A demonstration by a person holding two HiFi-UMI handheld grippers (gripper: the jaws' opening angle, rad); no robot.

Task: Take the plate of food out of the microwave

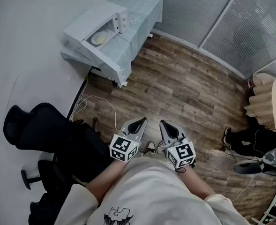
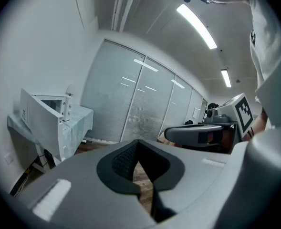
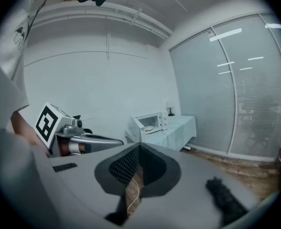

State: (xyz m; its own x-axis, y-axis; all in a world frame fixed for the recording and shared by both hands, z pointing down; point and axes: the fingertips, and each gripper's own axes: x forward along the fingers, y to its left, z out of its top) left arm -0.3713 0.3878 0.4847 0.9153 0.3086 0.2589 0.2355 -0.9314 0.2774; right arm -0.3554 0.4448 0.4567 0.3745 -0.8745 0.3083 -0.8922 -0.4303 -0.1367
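Nothing is being lifted yet: the plate (image 1: pixel 99 38) is being seen inside the open microwave (image 1: pixel 98 29), while the left claw (image 1: pixel 138 124) and right claw (image 1: pixel 165 125) are being held pressed together, empty, well apart from it.

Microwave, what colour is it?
The microwave is white, and it shows best in the head view.

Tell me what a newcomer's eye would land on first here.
The white microwave stands open on the cloth-covered table at the head view's upper left, with a plate showing inside. Next come the left tongs and right tongs, both shut and empty, held side by side near the person's body, far from the microwave. A black office chair stands at the left.
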